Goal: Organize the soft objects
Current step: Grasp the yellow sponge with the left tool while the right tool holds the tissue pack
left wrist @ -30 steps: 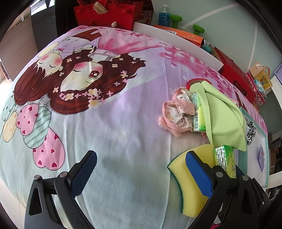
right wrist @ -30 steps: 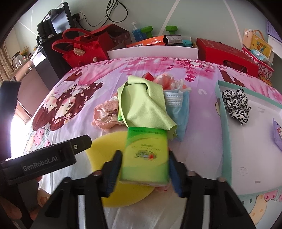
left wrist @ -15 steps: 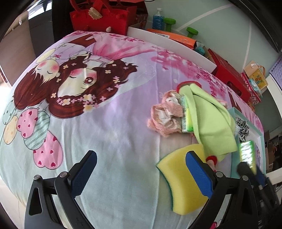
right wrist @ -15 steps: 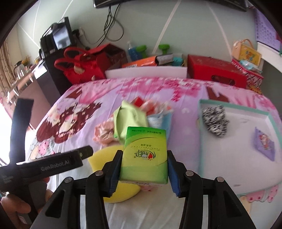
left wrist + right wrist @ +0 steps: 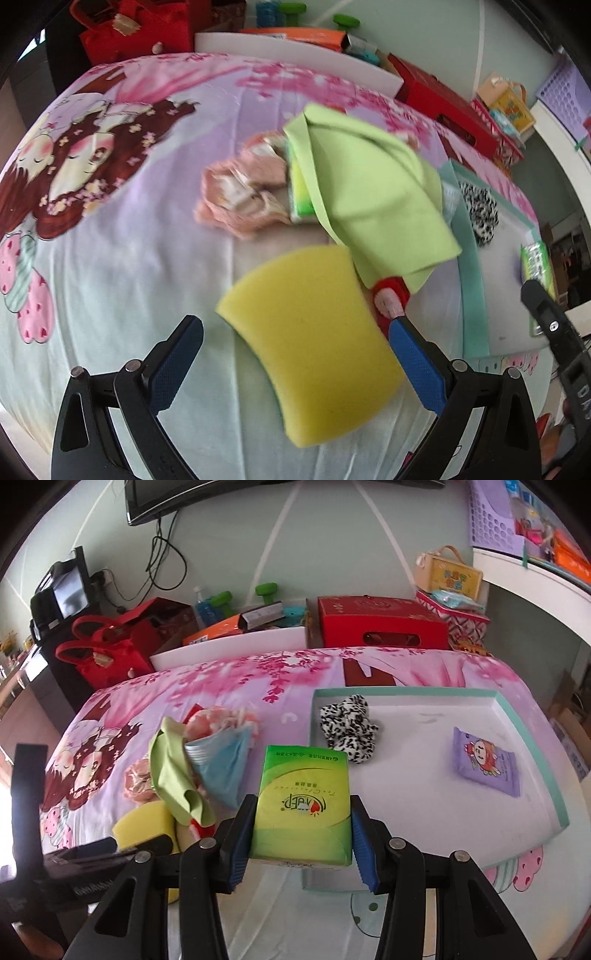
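Two grippers on my feed: right gripper [image 5: 301,834] clamps the green tissue pack [image 5: 303,805] near the tray [image 5: 532,746], left gripper [image 5: 295,365] wide over yellow sponge [image 5: 314,343].

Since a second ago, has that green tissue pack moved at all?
Yes. The green tissue pack, clamped in the right gripper, has moved right and up, from over the yellow sponge to the near-left corner of the teal-rimmed tray.

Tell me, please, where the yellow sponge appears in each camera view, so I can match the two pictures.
Left wrist view: the yellow sponge fills the lower centre.
Right wrist view: the sponge lies at lower left, partly hidden.
Shared landmark: the light green cloth, lying just beyond the sponge.
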Available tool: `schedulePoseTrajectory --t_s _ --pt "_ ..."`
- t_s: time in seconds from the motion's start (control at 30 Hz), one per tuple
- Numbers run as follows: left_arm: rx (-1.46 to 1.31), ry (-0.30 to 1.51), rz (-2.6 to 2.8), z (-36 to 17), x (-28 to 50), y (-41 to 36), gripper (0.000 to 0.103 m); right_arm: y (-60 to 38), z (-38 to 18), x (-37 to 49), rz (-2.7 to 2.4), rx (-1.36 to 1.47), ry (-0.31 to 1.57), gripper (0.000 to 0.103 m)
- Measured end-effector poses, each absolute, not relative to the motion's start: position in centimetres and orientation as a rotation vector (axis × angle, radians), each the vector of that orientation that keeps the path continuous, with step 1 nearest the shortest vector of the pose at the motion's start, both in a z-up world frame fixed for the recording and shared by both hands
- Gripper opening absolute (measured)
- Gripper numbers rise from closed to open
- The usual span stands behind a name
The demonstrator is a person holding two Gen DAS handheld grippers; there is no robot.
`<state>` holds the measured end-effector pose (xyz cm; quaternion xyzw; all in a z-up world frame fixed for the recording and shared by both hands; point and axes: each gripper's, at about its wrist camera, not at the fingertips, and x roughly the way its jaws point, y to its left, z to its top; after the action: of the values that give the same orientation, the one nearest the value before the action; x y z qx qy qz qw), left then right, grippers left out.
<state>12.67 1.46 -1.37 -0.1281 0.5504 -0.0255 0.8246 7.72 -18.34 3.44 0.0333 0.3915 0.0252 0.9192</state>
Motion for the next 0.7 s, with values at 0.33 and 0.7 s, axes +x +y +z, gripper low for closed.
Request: schedulePoseTrajectory --t_s 0.33,0.7 --pt "-0.257 1.163 -0.049 -1.7 12.7 0.9 0.091 -18.6 2.7 8.0 0.055 0.082 0.824 0.051" --pt "-0.259 1.116 -0.057 -0.5 12.4 1.6 0.075 -18.8 2.3 8.1 0.054 0.09 0.839 0.051"
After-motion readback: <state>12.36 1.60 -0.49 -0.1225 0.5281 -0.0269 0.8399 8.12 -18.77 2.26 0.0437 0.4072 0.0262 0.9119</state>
